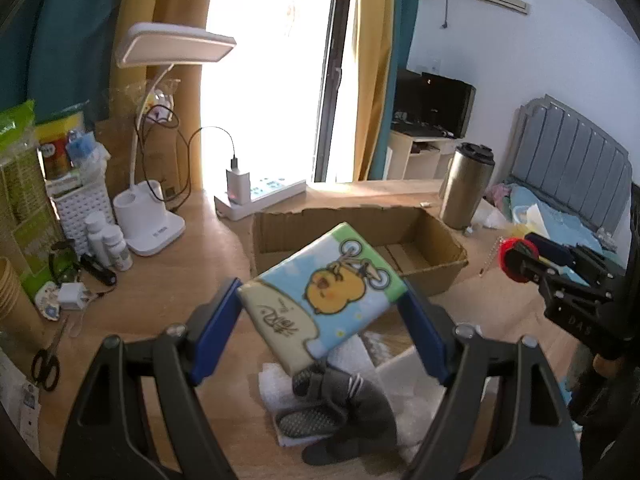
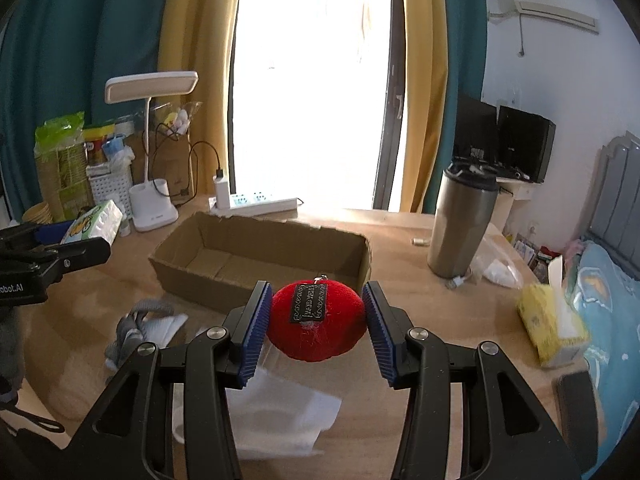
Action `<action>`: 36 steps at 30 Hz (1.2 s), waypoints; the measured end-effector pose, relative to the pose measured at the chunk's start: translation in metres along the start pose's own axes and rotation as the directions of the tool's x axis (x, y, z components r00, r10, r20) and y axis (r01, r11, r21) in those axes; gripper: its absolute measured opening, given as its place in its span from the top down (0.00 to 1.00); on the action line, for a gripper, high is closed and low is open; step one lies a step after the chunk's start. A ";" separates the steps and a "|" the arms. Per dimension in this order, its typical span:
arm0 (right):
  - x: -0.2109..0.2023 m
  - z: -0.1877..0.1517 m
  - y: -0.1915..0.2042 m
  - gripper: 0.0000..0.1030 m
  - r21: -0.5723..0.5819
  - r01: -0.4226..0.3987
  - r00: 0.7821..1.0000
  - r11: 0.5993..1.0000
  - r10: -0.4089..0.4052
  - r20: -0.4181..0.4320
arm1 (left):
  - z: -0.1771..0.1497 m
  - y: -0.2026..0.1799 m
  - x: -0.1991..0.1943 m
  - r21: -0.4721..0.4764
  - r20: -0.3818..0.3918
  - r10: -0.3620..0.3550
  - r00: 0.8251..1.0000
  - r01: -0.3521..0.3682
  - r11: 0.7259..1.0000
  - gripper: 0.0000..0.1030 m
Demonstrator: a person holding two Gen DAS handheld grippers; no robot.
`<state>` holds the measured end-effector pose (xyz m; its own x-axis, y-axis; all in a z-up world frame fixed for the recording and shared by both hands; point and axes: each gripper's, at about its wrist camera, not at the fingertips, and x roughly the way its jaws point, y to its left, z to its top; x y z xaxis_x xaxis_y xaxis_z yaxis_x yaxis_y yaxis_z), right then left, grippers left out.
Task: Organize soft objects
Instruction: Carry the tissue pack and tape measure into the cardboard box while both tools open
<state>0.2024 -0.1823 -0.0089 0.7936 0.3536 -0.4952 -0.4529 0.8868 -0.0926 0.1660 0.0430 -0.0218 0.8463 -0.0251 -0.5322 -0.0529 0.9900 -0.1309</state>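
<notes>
Clutter along the far left of the desk [image 1: 208,240]: white lamp [image 1: 148,184], pill bottles [image 1: 108,240], scissors [image 1: 46,364]; best kept out of the carry path. Left gripper [image 1: 320,312] clamped across a soft tissue pack [image 1: 320,292] printed with a yellow chick, blue pads pressing on both its short edges, pack tilted and lifted clear of the desk. Below it, grey socks [image 1: 340,404] on white wrapping, not yet collected. Just beyond the pack, an open cardboard box [image 1: 440,236], bare inside as far as visible, seemingly the destination. Farther right, right gripper [image 2: 316,320] squeezed on a red plush ball [image 2: 316,324] with a black label, ball pinched between the ribbed pads, raised above the desk and near the box's front wall. Steel tumbler [image 2: 464,228] standing to the right of the box, yellow tissue box [image 2: 554,320] near the desk's right edge.

Step in hand, judged: carrying both soft things over the box rim and setting them inside. Worth keeping each load above the front wall before lowering, placing the pack toward the left end and the ball toward the right so neither gripper crosses the other. Gentle release advisable: the ball could roll, the tilted pack could catch on the rim. Wide berth for the tumbler, easily tipped.
</notes>
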 end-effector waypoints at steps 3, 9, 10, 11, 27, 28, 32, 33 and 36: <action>0.007 0.007 -0.004 0.52 0.000 -0.003 1.000 1.000 0.003 0.011 | 0.006 0.001 0.009 -0.006 -0.003 0.008 1.000 -0.008 1.000 0.23; 0.025 0.019 -0.011 0.52 0.001 -0.014 1.000 1.000 0.014 0.021 | 0.014 0.005 0.029 -0.009 -0.013 0.022 1.000 -0.022 1.000 0.23; 0.028 0.020 -0.011 0.52 0.000 -0.016 1.000 1.000 0.016 0.021 | 0.015 0.005 0.033 -0.009 -0.017 0.023 1.000 -0.023 1.000 0.23; 0.031 0.021 -0.011 0.52 0.000 -0.018 1.000 1.000 0.018 0.019 | 0.016 0.005 0.036 -0.009 -0.020 0.024 1.000 -0.024 1.000 0.23; 0.083 0.029 -0.020 0.52 0.009 -0.033 0.999 0.999 0.033 -0.028 | 0.025 0.010 0.093 -0.015 -0.082 0.017 0.996 -0.019 1.000 0.23; 0.086 0.029 -0.021 0.52 0.010 -0.034 0.999 0.999 0.034 -0.032 | 0.025 0.011 0.096 -0.014 -0.086 0.017 0.996 -0.018 1.000 0.23; 0.096 0.029 -0.021 0.52 0.012 -0.041 0.998 0.999 0.042 -0.045 | 0.025 0.011 0.106 -0.012 -0.105 0.014 0.994 -0.015 1.000 0.22; 0.099 0.029 -0.021 0.52 0.011 -0.044 0.998 0.999 0.044 -0.049 | 0.024 0.012 0.108 -0.012 -0.110 0.013 0.994 -0.014 1.000 0.22; 0.107 0.029 -0.020 0.52 0.010 -0.050 0.997 0.999 0.051 -0.060 | 0.022 0.013 0.115 -0.012 -0.128 0.016 0.992 -0.018 1.000 0.22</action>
<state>0.3077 -0.1537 -0.0350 0.7437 0.3794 -0.5505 -0.4879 0.8709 -0.0588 0.2741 0.0556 -0.0658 0.7708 -0.0268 -0.6366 -0.0741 0.9886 -0.1313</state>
